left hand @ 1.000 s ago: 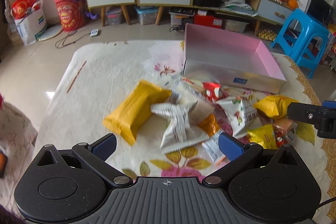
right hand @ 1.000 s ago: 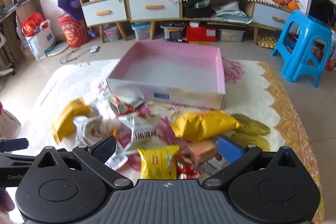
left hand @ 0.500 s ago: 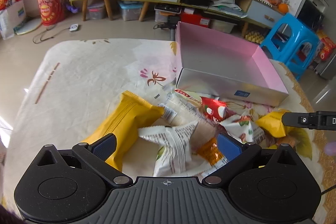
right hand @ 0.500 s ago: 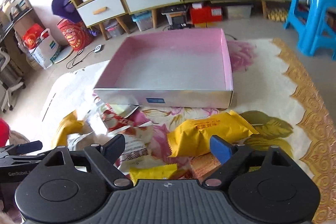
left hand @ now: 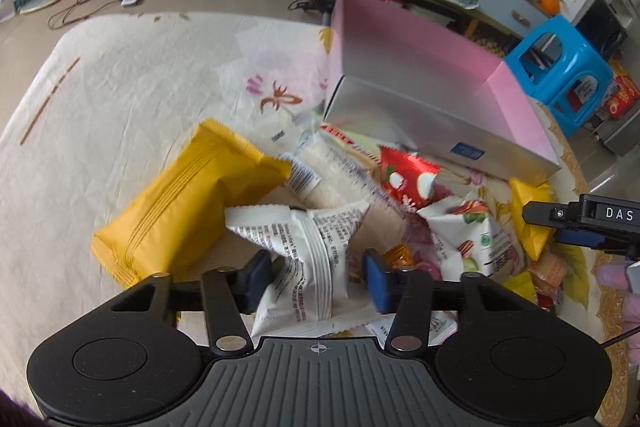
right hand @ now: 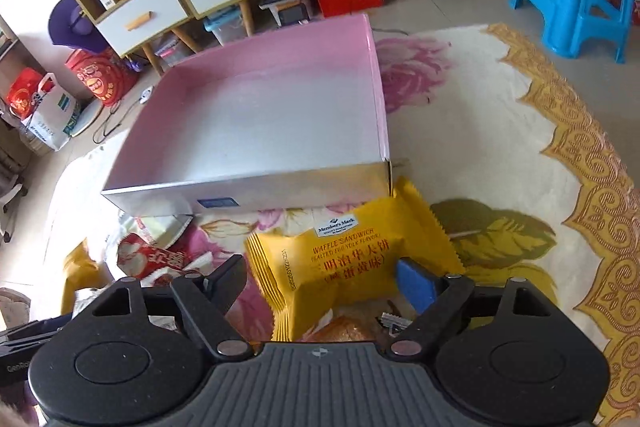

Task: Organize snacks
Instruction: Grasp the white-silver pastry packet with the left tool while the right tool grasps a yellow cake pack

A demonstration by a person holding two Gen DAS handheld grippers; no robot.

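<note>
Your left gripper point(left hand: 314, 277) is closing around the white snack packet point(left hand: 308, 259), while your right gripper point(right hand: 320, 279) closes astride the yellow waffle sandwich pack point(right hand: 344, 259) near the pink box's point(right hand: 248, 195) front wall.

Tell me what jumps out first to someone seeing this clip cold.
A messy heap of snack packets covers the flowered cloth, right in front of a pink-lined box with nothing in it. The left gripper is closing around a white packet, and the right gripper is closing around a yellow waffle packet.
</note>
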